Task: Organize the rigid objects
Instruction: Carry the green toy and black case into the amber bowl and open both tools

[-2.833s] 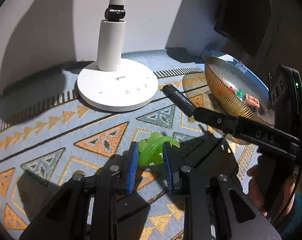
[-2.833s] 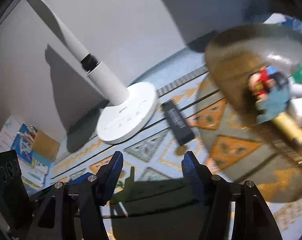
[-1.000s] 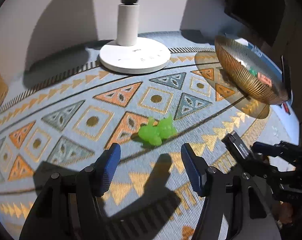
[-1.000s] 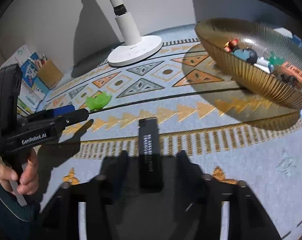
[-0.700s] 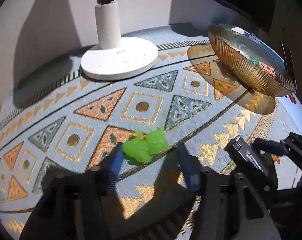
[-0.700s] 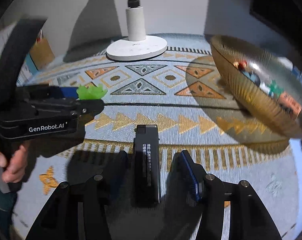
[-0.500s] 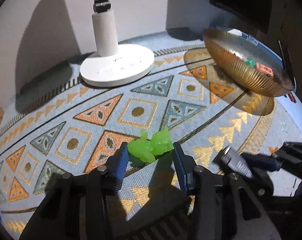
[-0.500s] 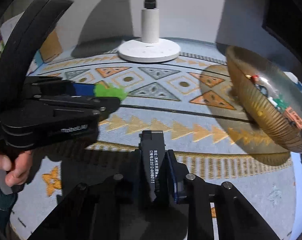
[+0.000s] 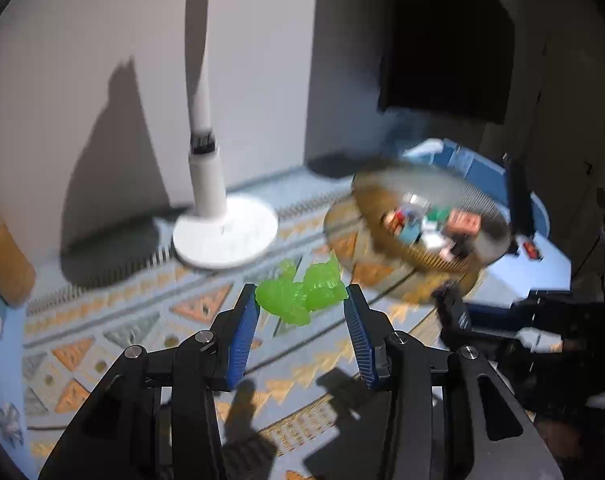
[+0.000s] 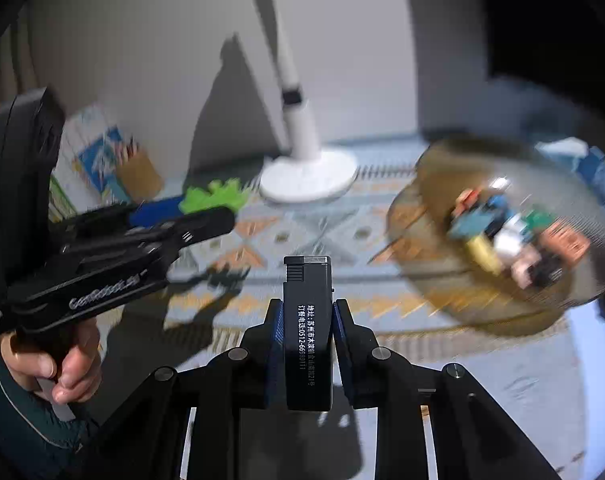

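Green translucent plastic, a small lumpy toy figure (image 9: pixel 301 294), sits pinched between the blue-padded fingers of the left gripper (image 9: pixel 302 312), clear of the surface, while the right gripper (image 10: pixel 305 334) is clenched on a slim black rectangular lighter with white print down its side (image 10: pixel 307 320), its metal-capped end pointing forward. Both loads are gripped near the fingertips and carried out in front, which by my reading suits tipping them into the amber ribbed glass bowl (image 10: pixel 422 184) toward the right edge of the surface; that bowl already holds a jumble of small coloured pieces (too blurred to name singly). Neither item has reached the bowl yet. A patterned cloth of orange and grey triangles (image 9: pixel 114 336) covers the surface, with blue showing past its edges. A white desk lamp with a round base (image 9: pixel 226 236) stands near the back edge against a pale wall, and a brown pencil cup (image 9: pixel 4 258) stands at the back left corner. A hand (image 10: pixel 62 360) in a dark sleeve grips the left handle
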